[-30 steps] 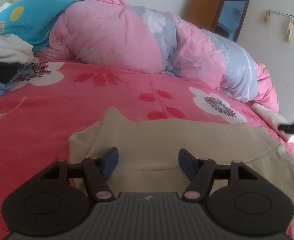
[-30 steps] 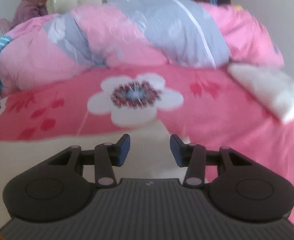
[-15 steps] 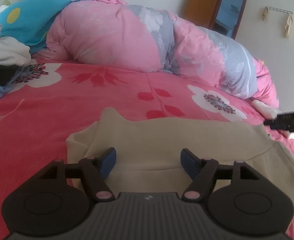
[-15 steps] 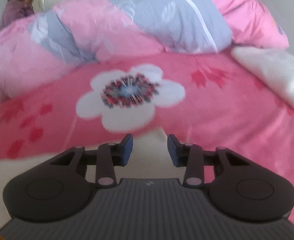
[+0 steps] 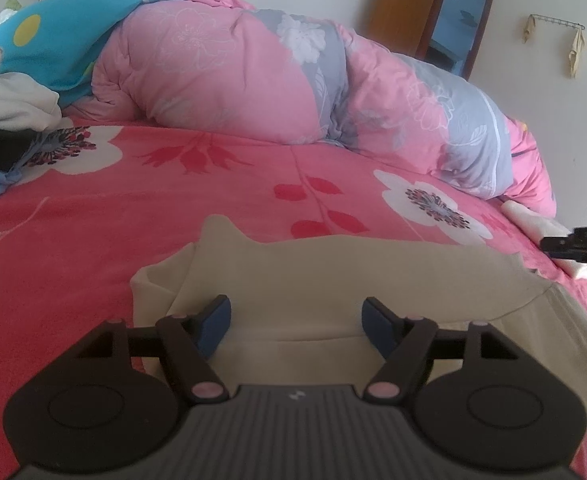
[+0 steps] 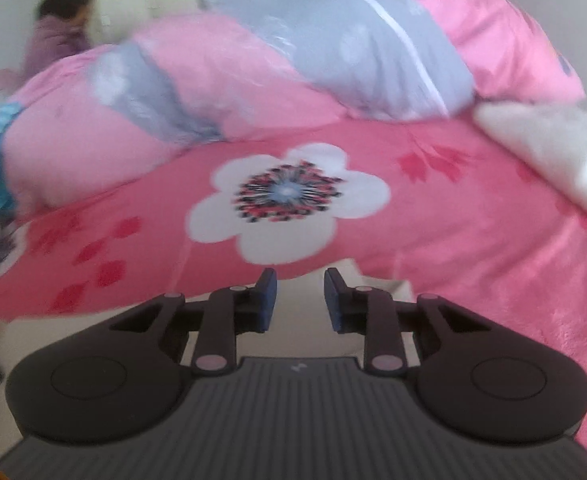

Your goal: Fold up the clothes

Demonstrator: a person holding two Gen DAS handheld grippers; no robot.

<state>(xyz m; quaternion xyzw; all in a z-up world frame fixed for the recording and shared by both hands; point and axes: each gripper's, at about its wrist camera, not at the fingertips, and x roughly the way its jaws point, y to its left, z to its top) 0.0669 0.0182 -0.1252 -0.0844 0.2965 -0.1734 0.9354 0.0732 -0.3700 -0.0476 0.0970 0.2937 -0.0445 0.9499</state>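
Beige garment (image 5: 357, 276) spread flat on the pink floral bed (image 5: 93, 220), long axis running left-right, partly doubled over by the look of its layered edges. Left tongs (image 5: 295, 314) gape wide, empty, directly above its near-left part; right tongs (image 6: 299, 300) narrower, empty, at its far right corner (image 6: 357, 276). Clothes pile (image 5: 9, 120) far left, rolled quilt (image 5: 293, 88) behind, white cloth (image 6: 553, 152) right; nothing blocks either.

The black left gripper (image 5: 295, 320) with blue pads has its 2 fingers spread wide; the matching right gripper (image 6: 299, 300) shows a narrower gap.
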